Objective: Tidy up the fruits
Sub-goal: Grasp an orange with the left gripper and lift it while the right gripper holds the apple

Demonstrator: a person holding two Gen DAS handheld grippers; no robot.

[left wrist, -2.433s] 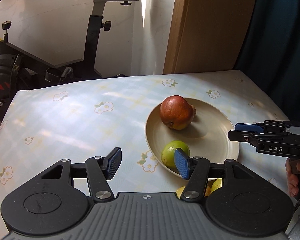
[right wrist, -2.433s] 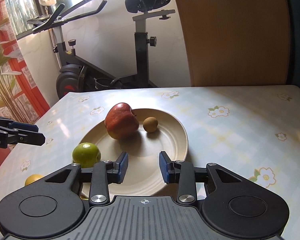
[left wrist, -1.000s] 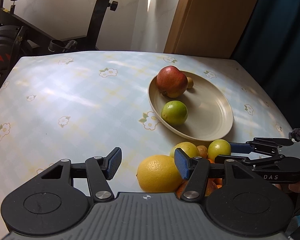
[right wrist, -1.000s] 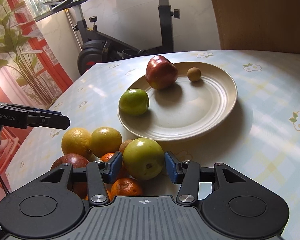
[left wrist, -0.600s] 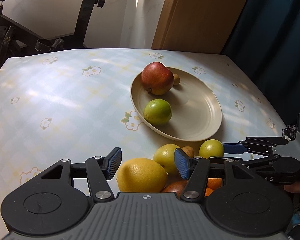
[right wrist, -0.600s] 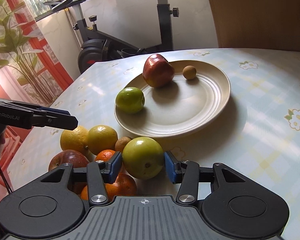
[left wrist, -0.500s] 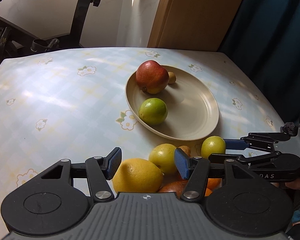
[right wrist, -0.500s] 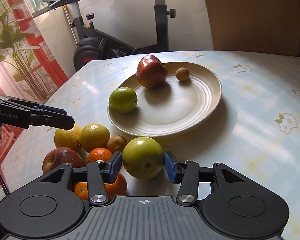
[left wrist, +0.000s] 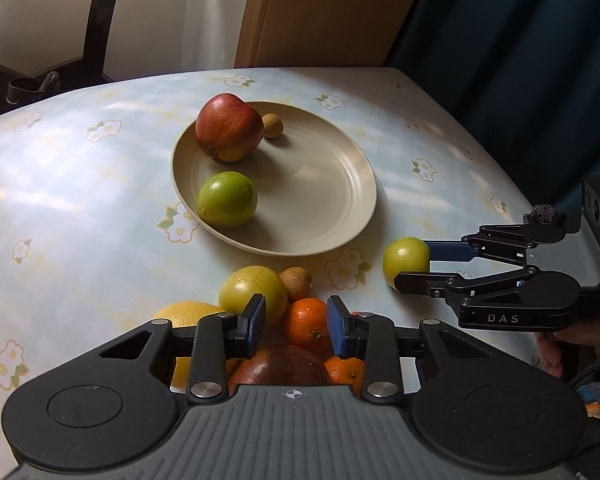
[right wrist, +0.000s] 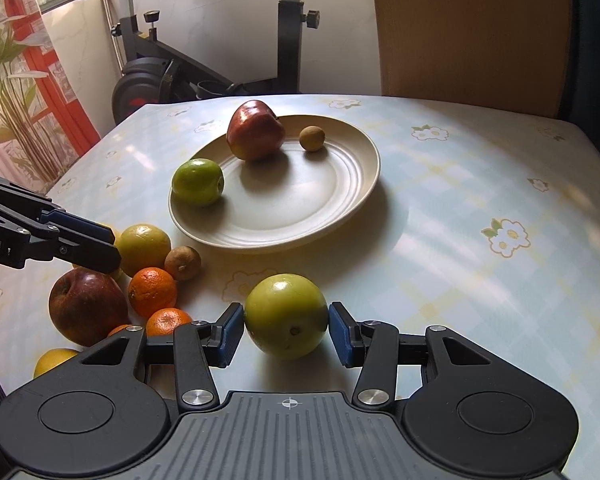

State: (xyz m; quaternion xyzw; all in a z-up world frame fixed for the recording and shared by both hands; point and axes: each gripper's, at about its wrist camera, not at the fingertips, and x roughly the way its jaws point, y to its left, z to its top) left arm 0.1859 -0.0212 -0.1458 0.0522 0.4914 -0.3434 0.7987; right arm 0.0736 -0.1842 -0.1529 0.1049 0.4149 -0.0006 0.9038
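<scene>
An exercise bike [right wrist: 204,64] stands behind the table [right wrist: 480,184] in the upper left of the right wrist view, with a wooden panel [right wrist: 468,28] at upper right. Low in the left wrist frame a heap of loose fruit crowds the left tool [left wrist: 296,326]: a mandarin [left wrist: 306,322] sits between its blue pads, a yellow-green citrus [left wrist: 254,290] and a small brown fruit [left wrist: 296,278] just beyond it, a dark red apple [left wrist: 280,368] under the tool's body, and a lemon [left wrist: 184,316] at lower left. Its jaws are closing around the mandarin; whether the pads touch it yet I cannot tell.

The right tool [right wrist: 286,334] grips a green apple [right wrist: 286,316], both pads pressed on its sides, low in the frame and just off the heap.

The beige plate [right wrist: 340,208], centre frame, holds a red apple [right wrist: 255,130], a green fruit [right wrist: 198,182] at its left rim, and a small brown fruit [right wrist: 312,139] at the back.
</scene>
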